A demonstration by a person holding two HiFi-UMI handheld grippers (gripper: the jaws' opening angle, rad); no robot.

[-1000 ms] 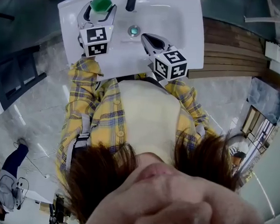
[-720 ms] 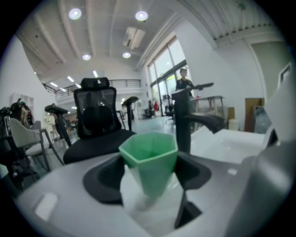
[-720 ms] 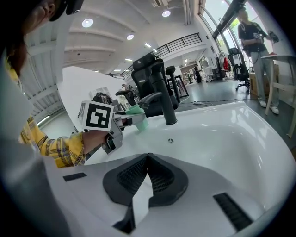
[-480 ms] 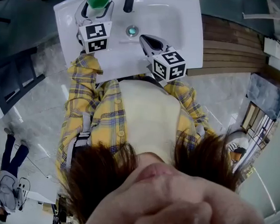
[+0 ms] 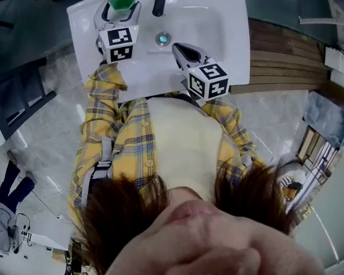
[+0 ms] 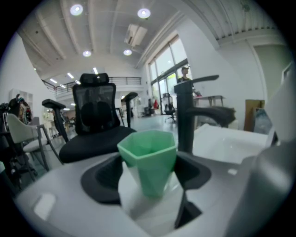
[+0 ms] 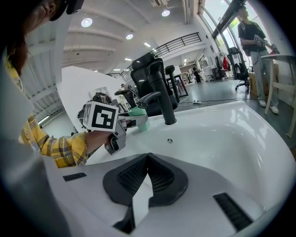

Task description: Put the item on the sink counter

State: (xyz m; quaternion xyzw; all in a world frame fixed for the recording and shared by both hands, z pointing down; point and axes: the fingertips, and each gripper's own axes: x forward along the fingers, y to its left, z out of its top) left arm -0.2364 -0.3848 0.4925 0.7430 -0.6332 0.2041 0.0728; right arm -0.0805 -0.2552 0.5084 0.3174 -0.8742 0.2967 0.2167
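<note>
Item: green faceted cup (image 6: 150, 159), open-topped and upright, standing between the pads of the left gripper (image 5: 120, 9), whose jaws are pressing on its side walls from both sides. It is sitting over the back left corner of the white sink counter (image 5: 86, 19), just beside the dark faucet (image 6: 186, 115). Whether its base is touching the counter I cannot tell. Handling, by my reckoning: it is looking like stiff, light plastic with glossy walls narrowing toward the base, so it is likely slippery. Two opposite flat facets at mid-height seem the surest hold, with only a modest squeeze needed. Contents: the cup is showing nothing inside as far as the rim lets me see. The basin (image 7: 222, 139) is holding nothing beyond its drain fitting (image 5: 163, 39). Second tool: the right gripper (image 7: 147, 163) is hovering low over the basin's near side with its jaws together, gripping nothing.
</note>
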